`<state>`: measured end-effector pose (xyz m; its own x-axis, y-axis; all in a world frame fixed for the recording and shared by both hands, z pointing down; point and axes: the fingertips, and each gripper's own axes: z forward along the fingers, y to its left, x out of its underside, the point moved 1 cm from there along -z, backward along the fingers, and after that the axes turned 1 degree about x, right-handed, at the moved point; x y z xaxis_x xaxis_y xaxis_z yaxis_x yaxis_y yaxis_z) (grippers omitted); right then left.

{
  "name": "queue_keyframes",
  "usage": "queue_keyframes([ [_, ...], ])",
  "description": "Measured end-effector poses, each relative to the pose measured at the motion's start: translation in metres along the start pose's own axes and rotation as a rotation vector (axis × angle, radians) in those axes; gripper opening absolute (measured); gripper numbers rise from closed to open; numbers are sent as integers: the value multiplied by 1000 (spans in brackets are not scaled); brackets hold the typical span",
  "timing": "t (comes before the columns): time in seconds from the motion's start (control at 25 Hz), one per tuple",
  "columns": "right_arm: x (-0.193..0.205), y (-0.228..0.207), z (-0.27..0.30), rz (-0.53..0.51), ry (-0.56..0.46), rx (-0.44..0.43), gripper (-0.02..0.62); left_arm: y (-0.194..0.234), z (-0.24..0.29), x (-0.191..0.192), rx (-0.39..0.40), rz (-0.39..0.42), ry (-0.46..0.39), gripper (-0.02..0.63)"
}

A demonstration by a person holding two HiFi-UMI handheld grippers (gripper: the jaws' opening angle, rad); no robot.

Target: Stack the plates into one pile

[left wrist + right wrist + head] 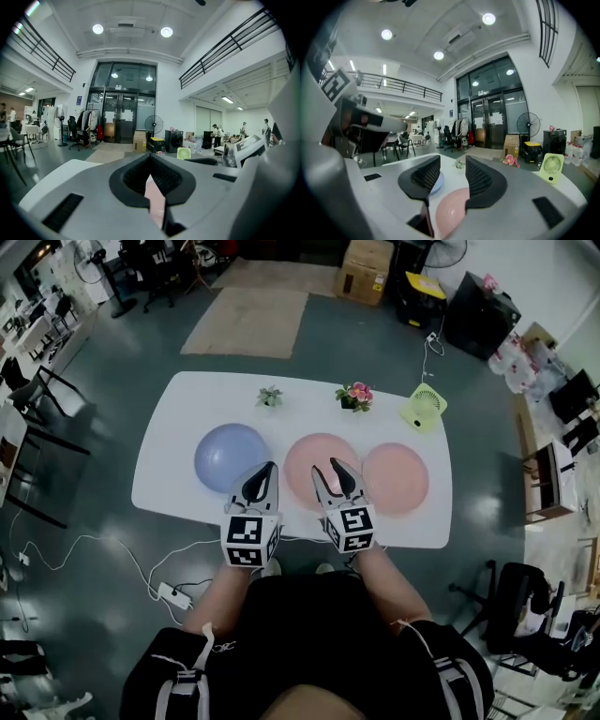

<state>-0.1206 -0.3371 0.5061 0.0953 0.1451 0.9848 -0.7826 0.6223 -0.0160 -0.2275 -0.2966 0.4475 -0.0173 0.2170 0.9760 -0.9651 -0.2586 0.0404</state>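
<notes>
Round lilac-blue plate [231, 456], middle pink plate [302, 454], right-hand pink plate [401, 480], on white table [187, 399]: probably light, stiff, slick, grasp at rim; left gripper [266, 472] clenched empty, right gripper [333, 472] released.

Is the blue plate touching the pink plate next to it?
Apart. The head view shows a strip of white table between the blue plate and the middle pink plate.
</notes>
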Motion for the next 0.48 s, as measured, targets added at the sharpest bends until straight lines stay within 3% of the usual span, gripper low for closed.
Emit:
queue_keyframes([
  [0.32,118,27,4,-44,265,-141,158,16,-13,26,-51,-33,48,14],
  [0.48,173,38,-3,-125,401,-210,158,21,-21,38,-75,-44,62,14],
])
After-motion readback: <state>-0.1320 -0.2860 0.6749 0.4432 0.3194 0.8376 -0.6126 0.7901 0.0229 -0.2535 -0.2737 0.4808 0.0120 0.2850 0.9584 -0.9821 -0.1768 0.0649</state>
